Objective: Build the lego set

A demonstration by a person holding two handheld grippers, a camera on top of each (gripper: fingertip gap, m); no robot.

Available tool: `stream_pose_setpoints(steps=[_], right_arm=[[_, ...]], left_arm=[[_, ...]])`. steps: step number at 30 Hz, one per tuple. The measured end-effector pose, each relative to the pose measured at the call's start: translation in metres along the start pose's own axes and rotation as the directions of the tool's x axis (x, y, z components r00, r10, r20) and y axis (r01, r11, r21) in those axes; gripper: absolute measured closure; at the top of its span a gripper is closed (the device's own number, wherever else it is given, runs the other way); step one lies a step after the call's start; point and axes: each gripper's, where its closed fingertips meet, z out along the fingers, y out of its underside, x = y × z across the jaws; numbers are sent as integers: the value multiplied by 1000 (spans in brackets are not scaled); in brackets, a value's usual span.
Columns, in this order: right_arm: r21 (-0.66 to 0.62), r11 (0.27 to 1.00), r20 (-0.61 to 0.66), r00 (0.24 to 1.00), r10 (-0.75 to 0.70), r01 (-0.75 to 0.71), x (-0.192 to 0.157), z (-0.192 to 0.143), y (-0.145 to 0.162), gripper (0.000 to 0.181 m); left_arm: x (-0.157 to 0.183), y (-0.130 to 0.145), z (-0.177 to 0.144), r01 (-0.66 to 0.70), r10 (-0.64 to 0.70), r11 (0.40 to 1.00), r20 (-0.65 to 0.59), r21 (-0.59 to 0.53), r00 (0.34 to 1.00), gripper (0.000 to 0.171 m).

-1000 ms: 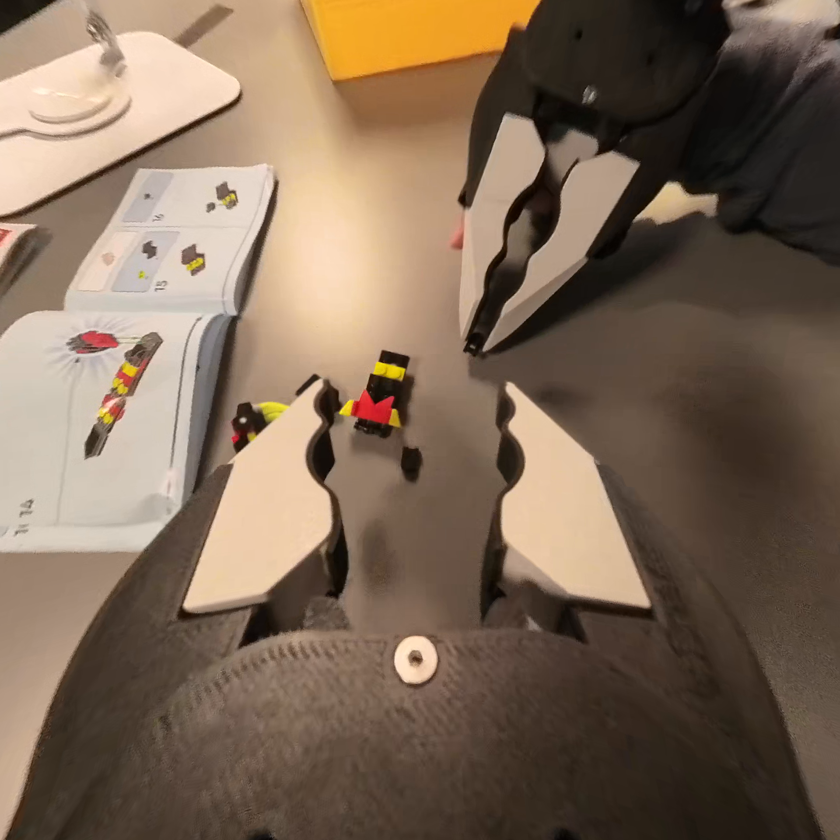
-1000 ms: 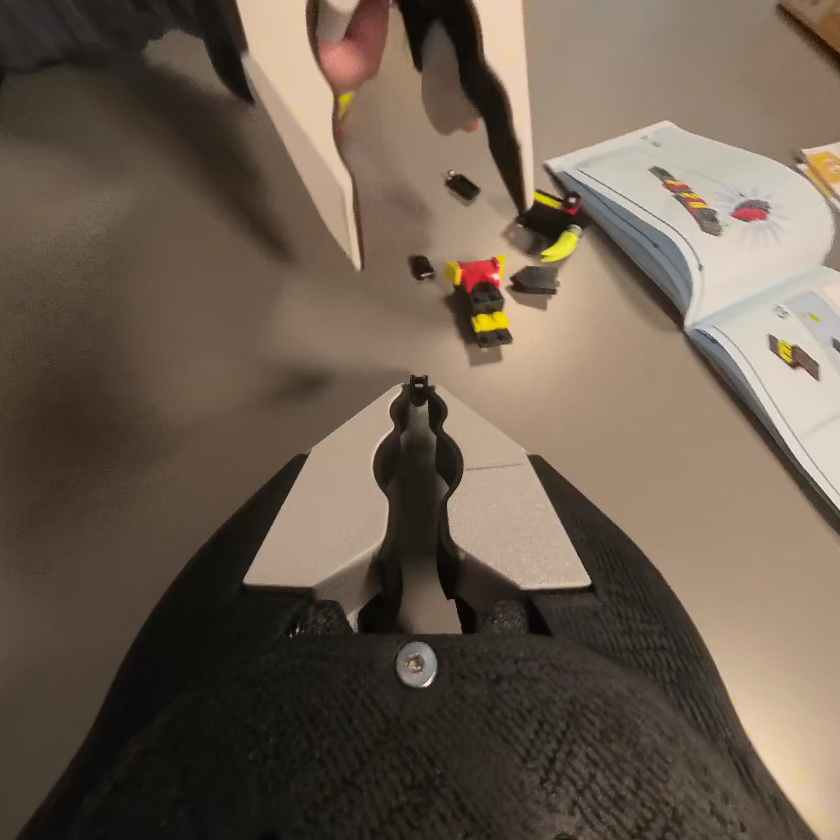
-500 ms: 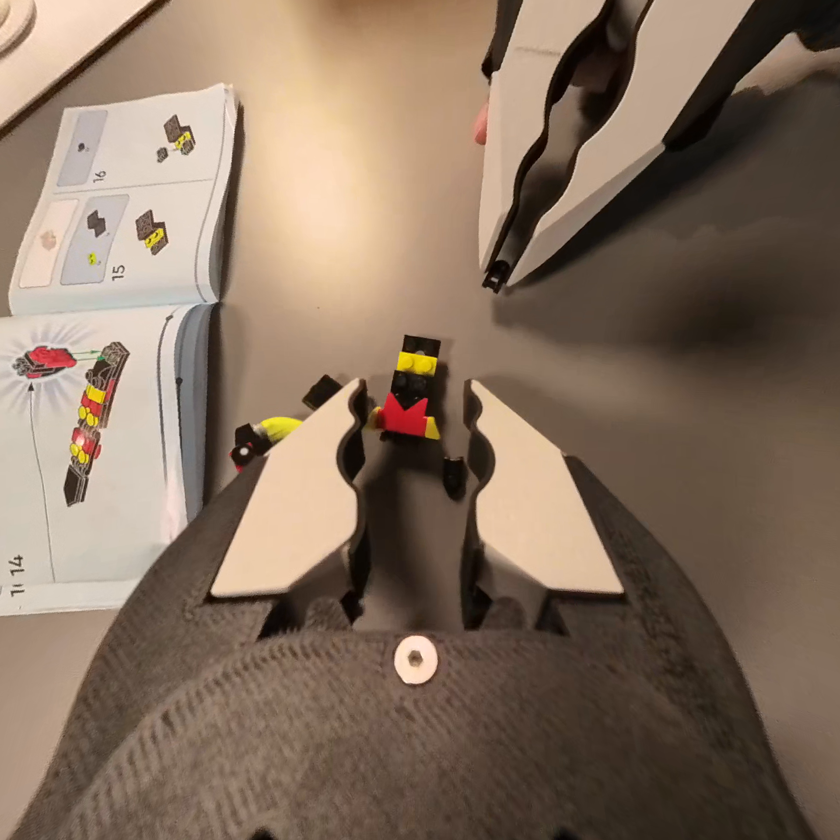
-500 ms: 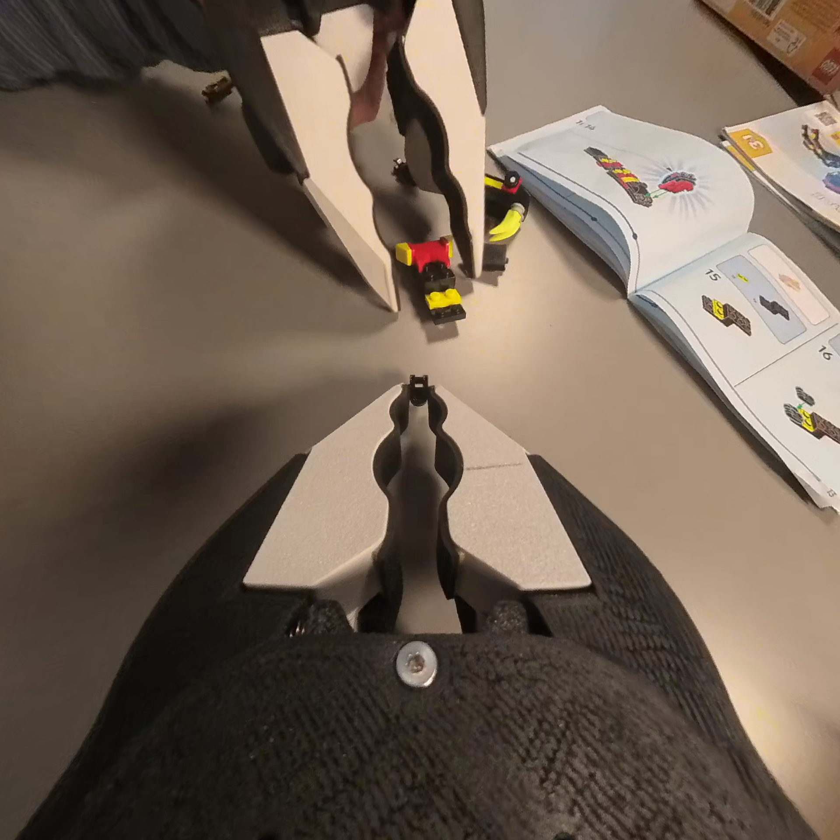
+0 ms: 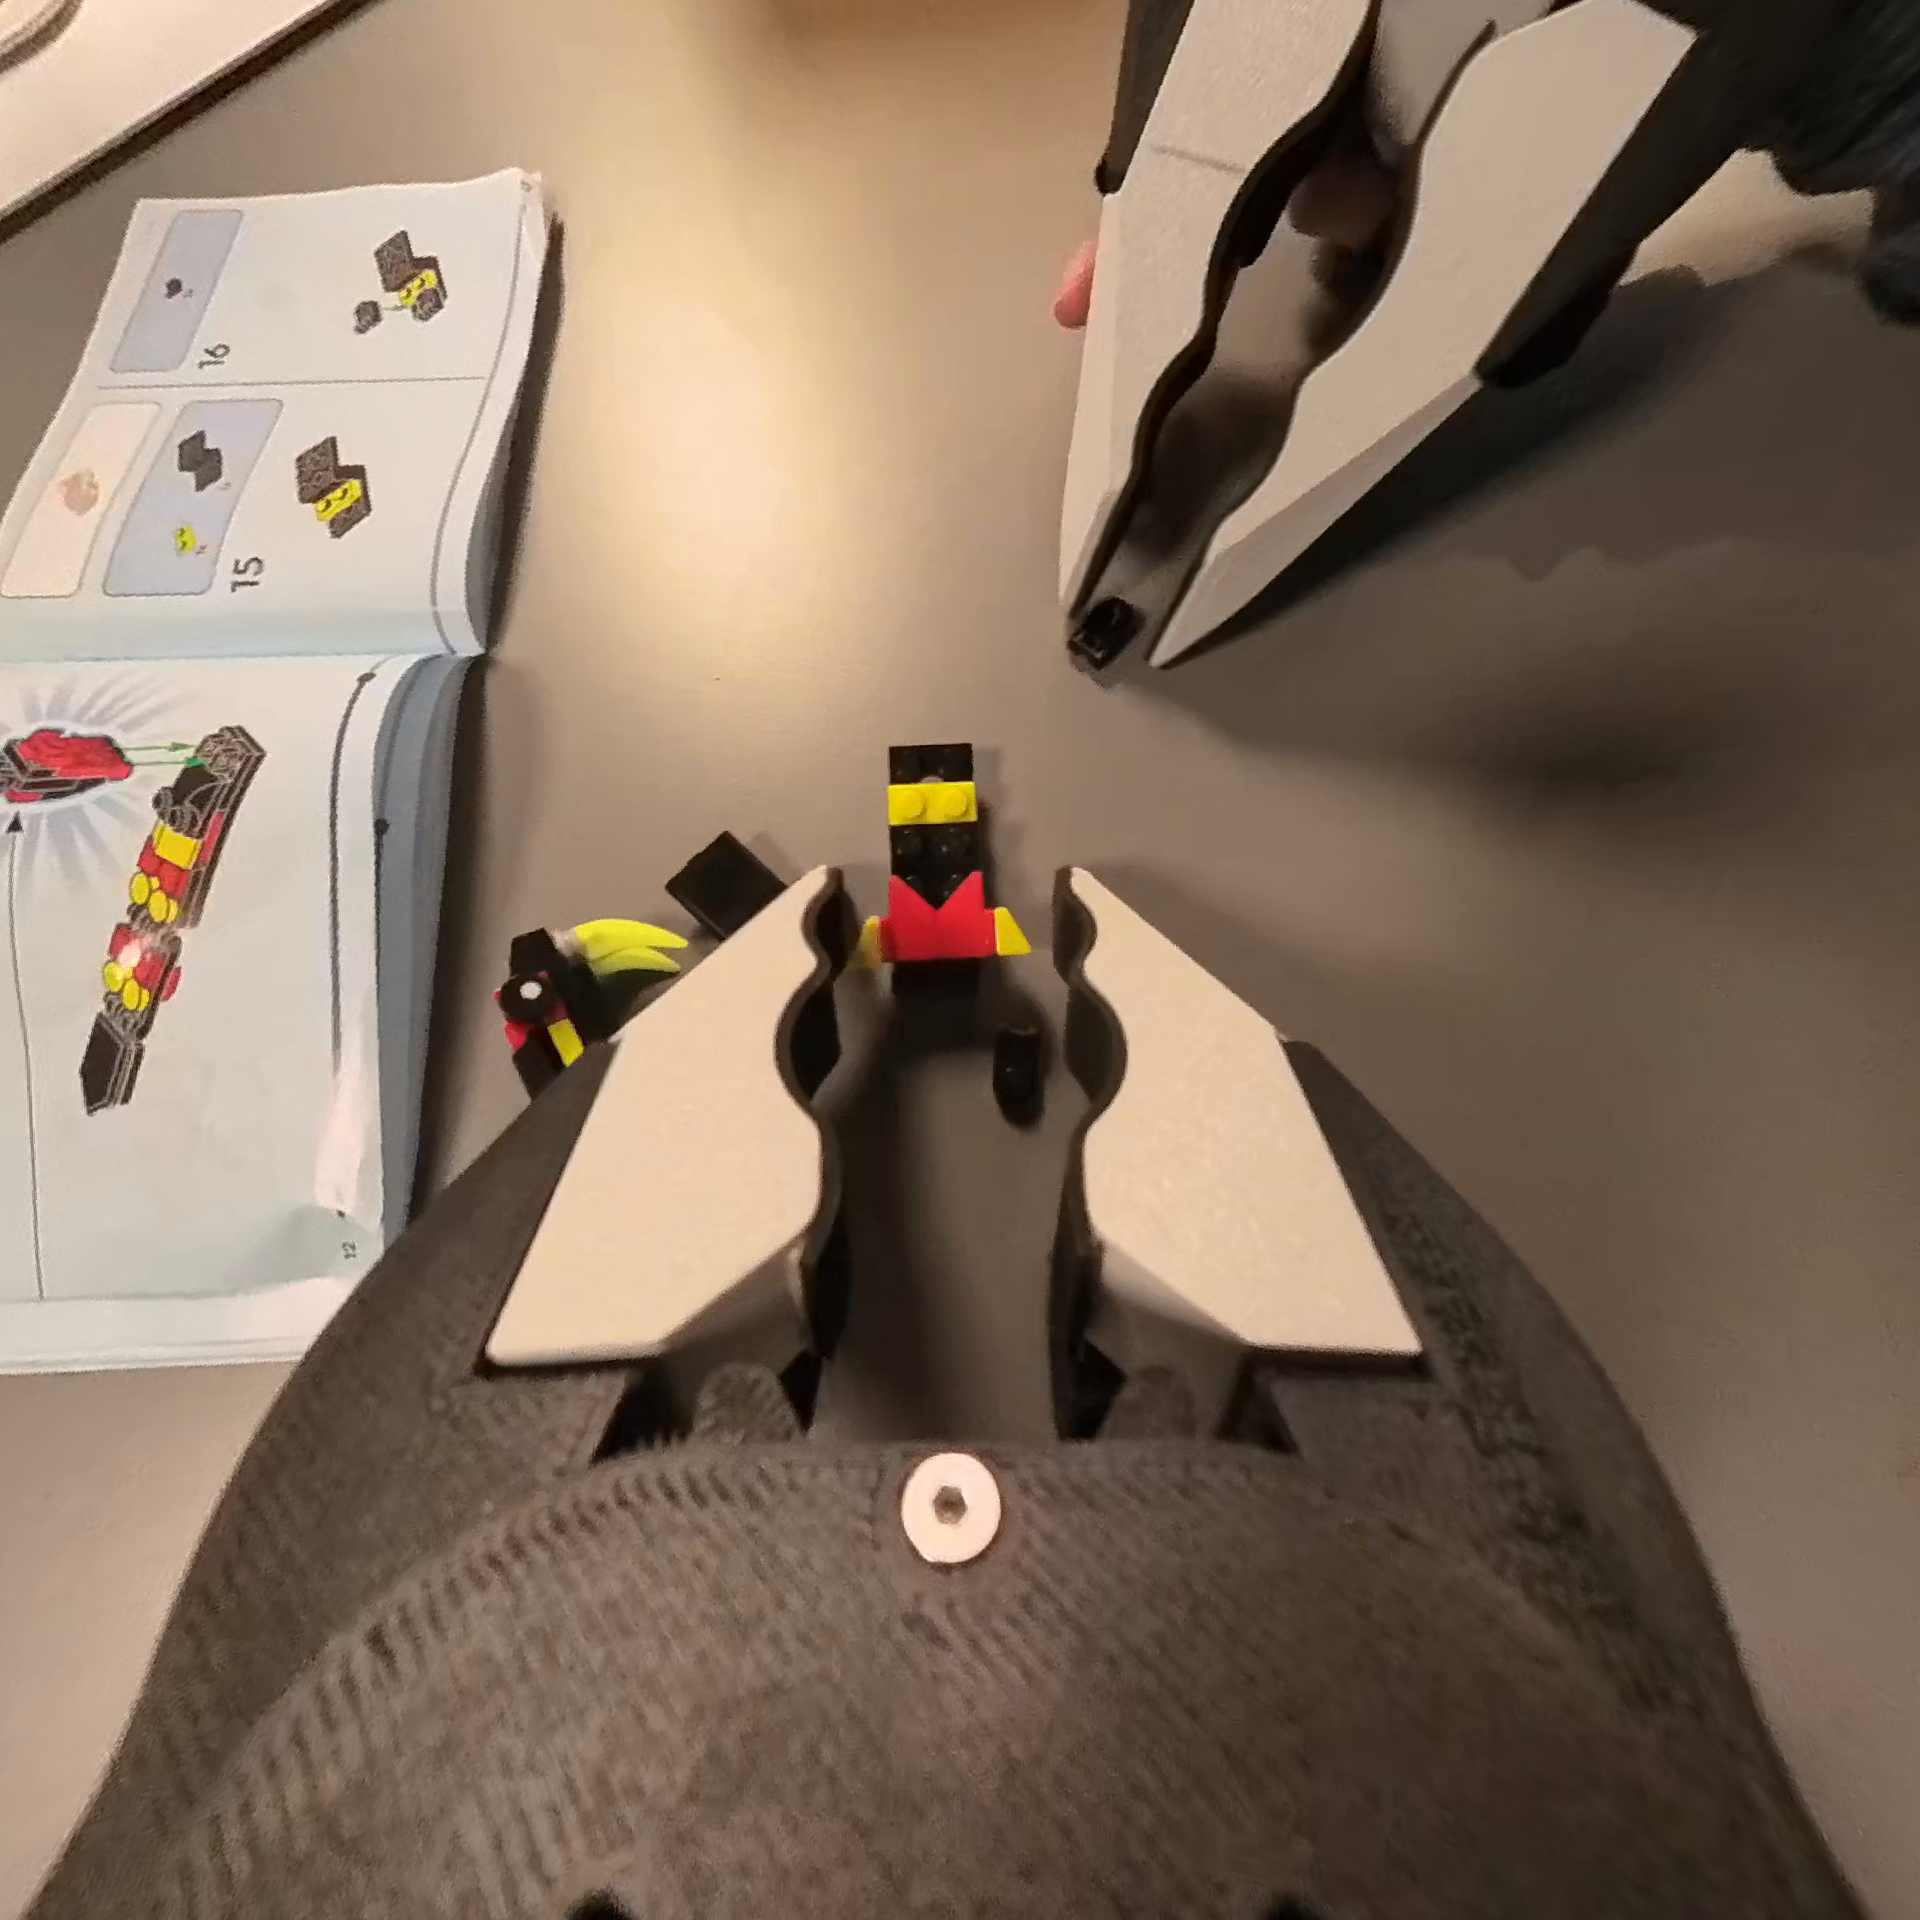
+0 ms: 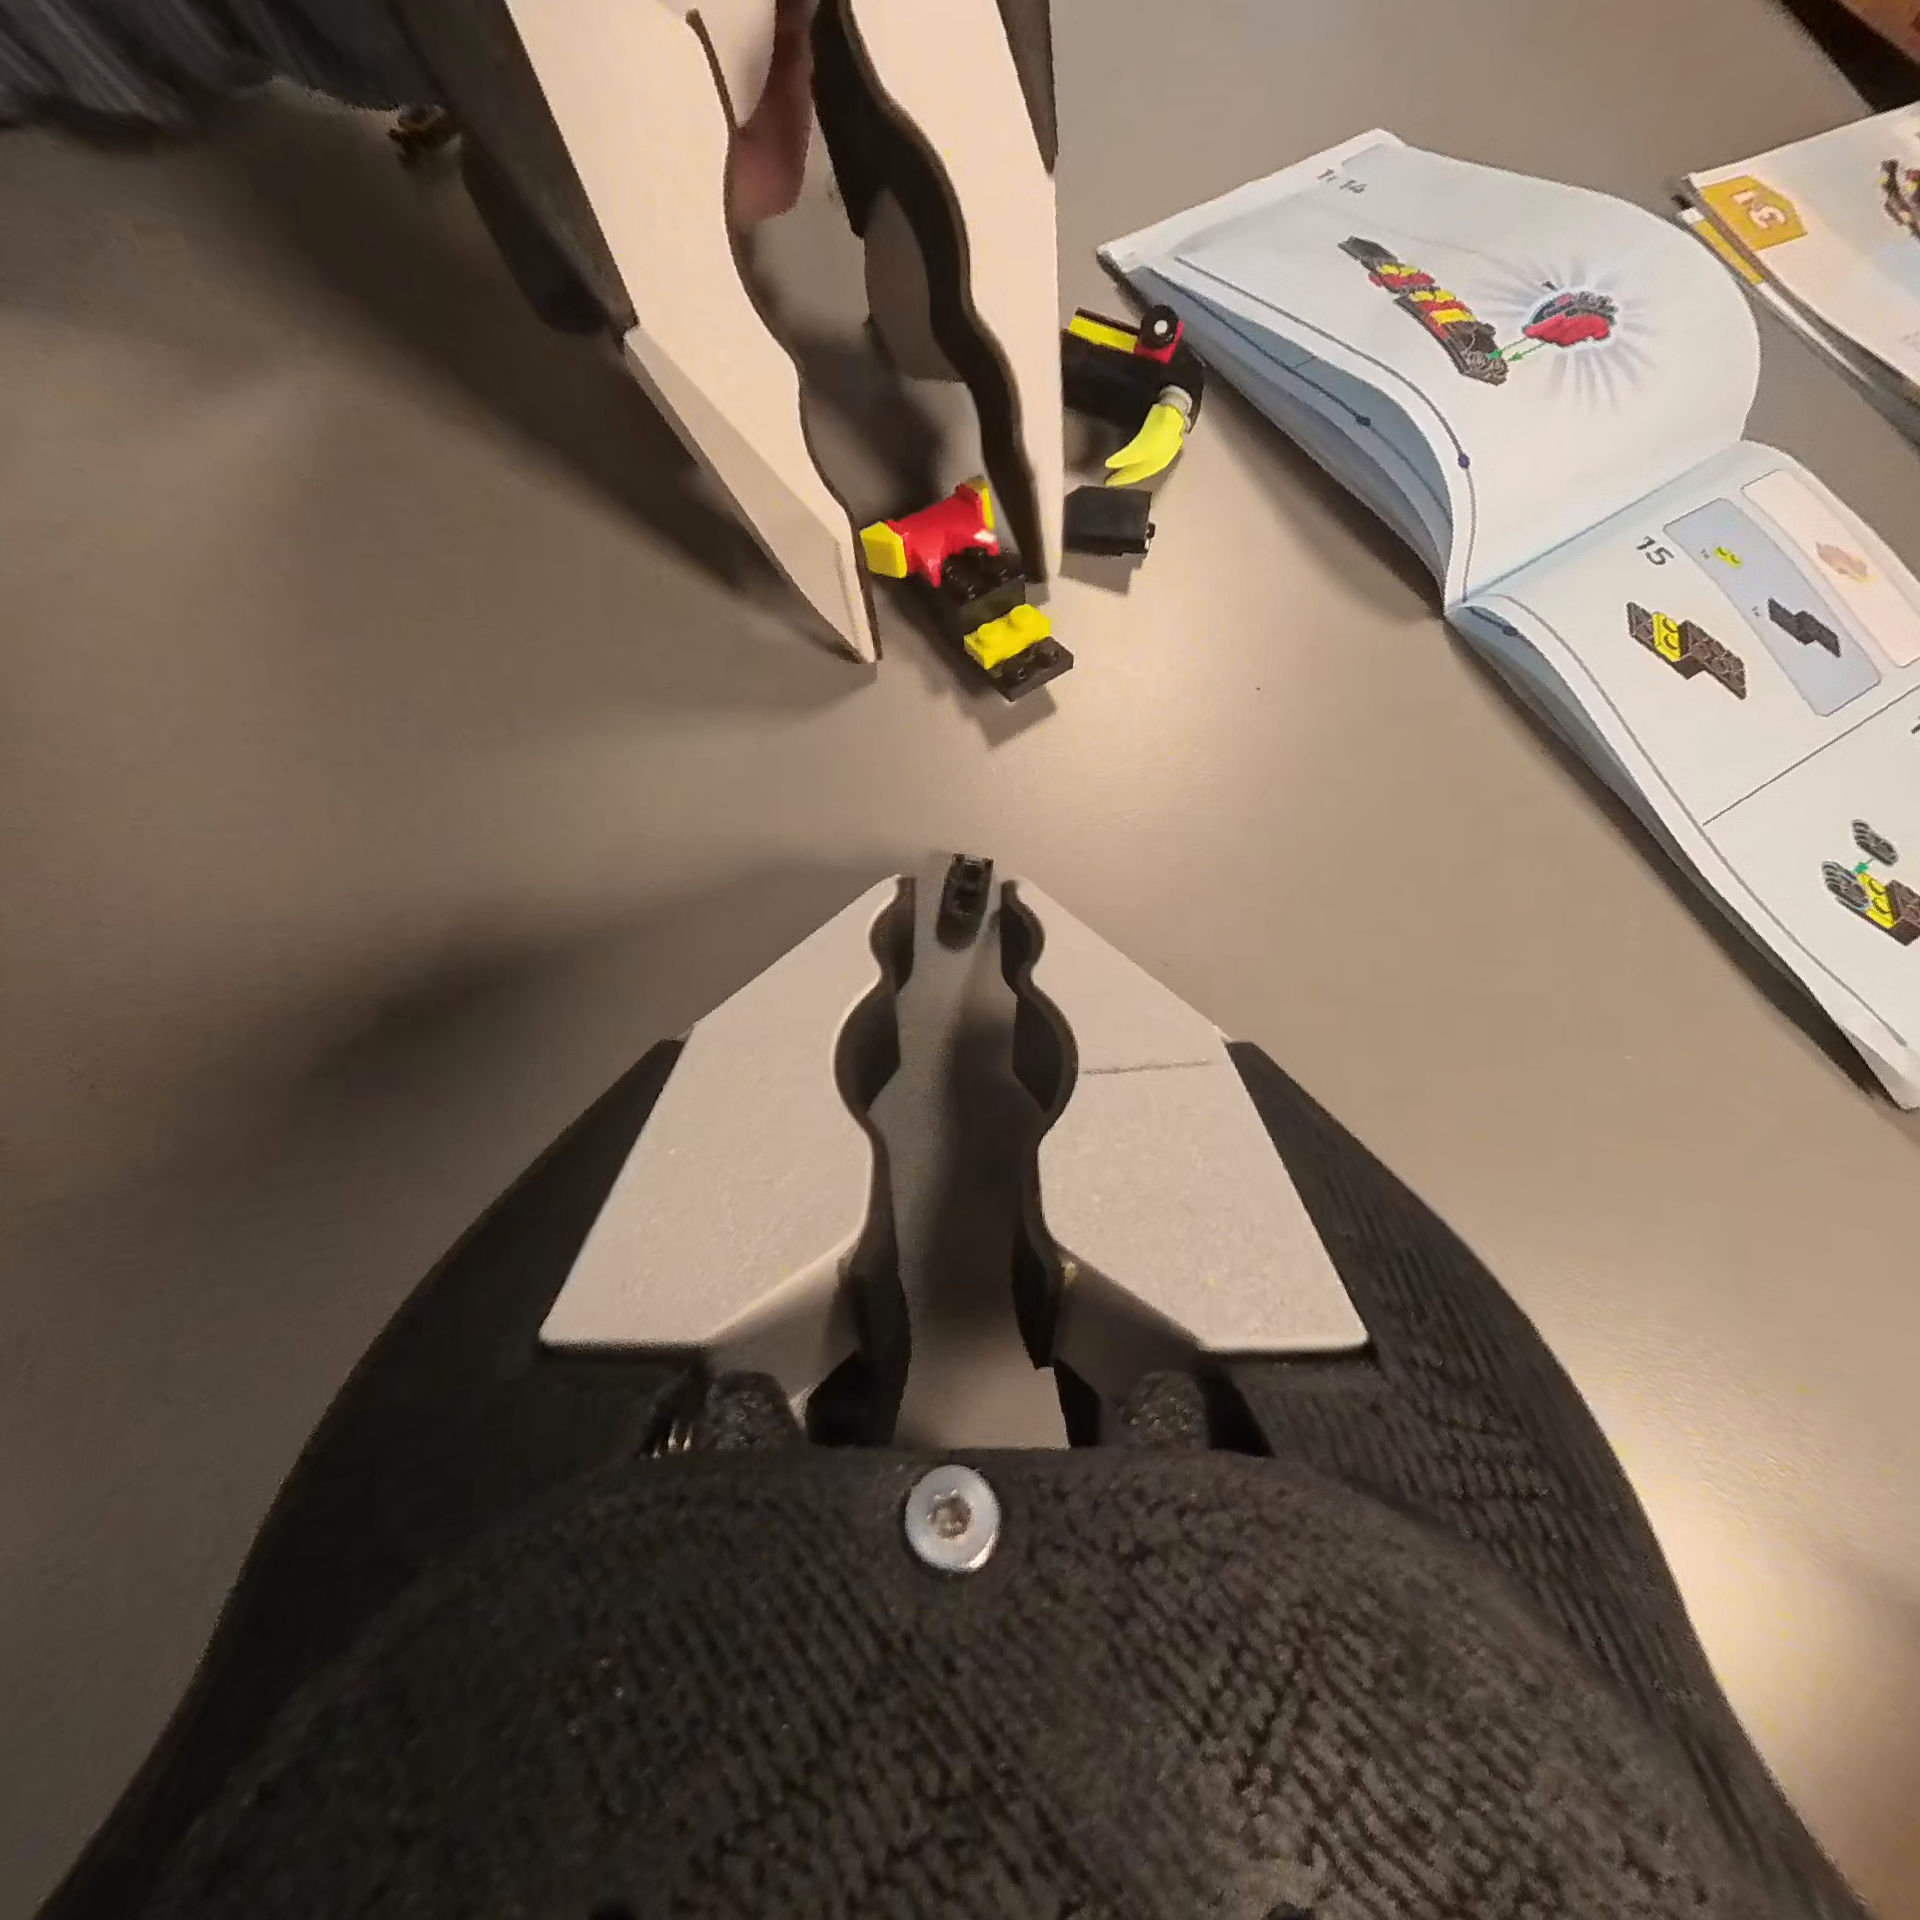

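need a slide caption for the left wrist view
Open left gripper straddles the lego model; right gripper holds a small black piece.

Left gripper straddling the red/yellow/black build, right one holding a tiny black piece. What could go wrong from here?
1. The left gripper is open around the build, and a loose small black part lies between its fingers too; closing may pinch or flick it.
2. The right gripper holds the tiny black piece only at its fingertips; it could twist or pop out when pressed on.
3. The black tile sits right beside the left finger and may get knocked.
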Motion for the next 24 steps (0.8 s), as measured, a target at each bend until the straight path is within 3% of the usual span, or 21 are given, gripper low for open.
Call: stream_pose_setpoints(steps=[3, 12, 20, 24], right_arm=[[6, 1000, 5, 1000, 20, -20, 1, -1, 0, 164], [3, 998, 107, 993, 56, -57, -15, -5, 2, 162], [-3, 989, 55, 988, 148, -148, -9, 3, -5, 161], [-30, 988, -15, 989, 150, -150, -2, 5, -4, 175]], left_arm=[[-4, 0, 0, 20, -20, 1000, 19, 6, 1000, 127], [-4, 0, 0, 13, -13, 1000, 13, 12, 1000, 130], [-5, 0, 0, 13, -13, 1000, 15, 14, 1000, 130], [-5, 0, 0, 13, -14, 1000, 15, 15, 1000, 130]])
